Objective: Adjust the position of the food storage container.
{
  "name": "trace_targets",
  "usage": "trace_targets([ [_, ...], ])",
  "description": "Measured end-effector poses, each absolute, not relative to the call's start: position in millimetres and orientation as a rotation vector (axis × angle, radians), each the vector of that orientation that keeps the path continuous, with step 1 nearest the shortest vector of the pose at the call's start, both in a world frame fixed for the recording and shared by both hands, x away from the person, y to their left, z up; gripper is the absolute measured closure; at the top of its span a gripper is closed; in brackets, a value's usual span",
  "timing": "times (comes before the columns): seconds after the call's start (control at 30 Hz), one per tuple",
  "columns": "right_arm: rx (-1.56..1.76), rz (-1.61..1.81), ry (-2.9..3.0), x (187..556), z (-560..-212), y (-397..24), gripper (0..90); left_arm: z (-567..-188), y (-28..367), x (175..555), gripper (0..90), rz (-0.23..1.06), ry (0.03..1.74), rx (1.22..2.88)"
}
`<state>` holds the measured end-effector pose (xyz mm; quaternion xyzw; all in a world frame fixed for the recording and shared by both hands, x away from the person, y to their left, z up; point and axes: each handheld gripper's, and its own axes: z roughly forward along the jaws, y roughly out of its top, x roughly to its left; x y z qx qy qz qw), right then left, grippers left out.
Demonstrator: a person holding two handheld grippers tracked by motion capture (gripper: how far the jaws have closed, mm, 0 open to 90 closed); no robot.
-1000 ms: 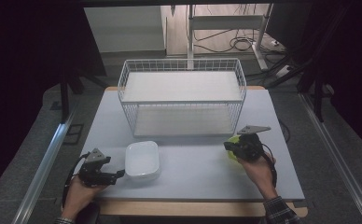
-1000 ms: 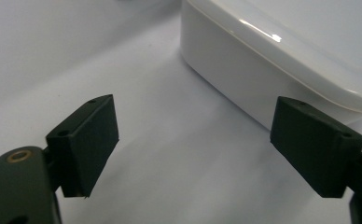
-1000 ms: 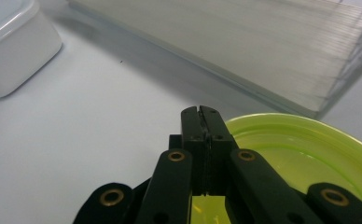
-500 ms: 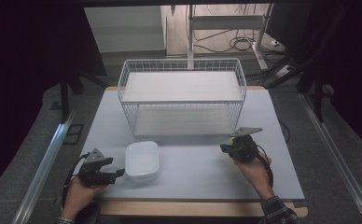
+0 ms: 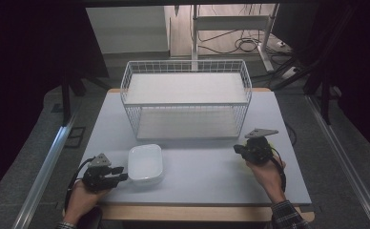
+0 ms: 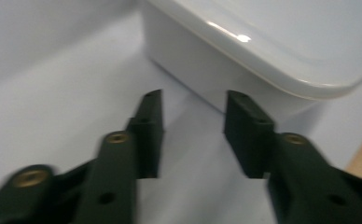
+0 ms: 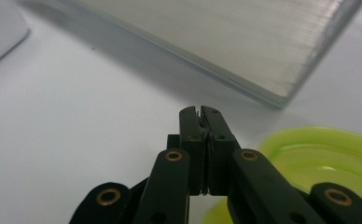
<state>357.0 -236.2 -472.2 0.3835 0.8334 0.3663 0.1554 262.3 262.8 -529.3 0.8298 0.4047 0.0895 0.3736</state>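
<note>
My left gripper (image 6: 193,135), jaws wide and empty, sits just beside the white container (image 5: 145,163), nearer than my right gripper (image 7: 200,154), jaws pressed together, empty.

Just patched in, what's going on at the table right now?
A person holds a gripper in each hand. The left gripper is open, its fingers aimed at the white dish, not gripping it. The right gripper is shut with nothing visibly between its fingers, right over a lime-green dish. The wire basket stands behind.
</note>
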Motion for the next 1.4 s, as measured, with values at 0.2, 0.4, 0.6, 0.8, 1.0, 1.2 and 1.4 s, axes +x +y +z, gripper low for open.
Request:
trace_targets([
  [0.2,1.045,1.063,2.414,349,-470,-226,87.0,-530,251,264,85.3,0.154,0.964,2.155],
  [0.4,1.013,1.081,2.434,342,-469,-220,86.9,-529,227,266,87.6,0.117,0.893,2.18],
  [0.6,1.009,1.088,2.446,340,-471,-215,86.8,-526,191,269,86.3,0.118,0.799,2.244],
  [0.8,0.996,1.108,2.47,337,-471,-209,86.6,-523,215,283,87.4,0.245,0.923,2.226],
  [1.0,0.971,1.148,2.532,328,-476,-193,86.6,-524,227,316,87.8,0.301,1.026,2.143],
  [1.2,0.93,1.189,2.628,311,-484,-171,86.0,-525,205,317,88.6,0.254,0.968,2.173],
  [1.4,0.902,1.193,2.685,299,-489,-160,84.9,-524,183,310,87.8,0.215,0.905,2.211],
])
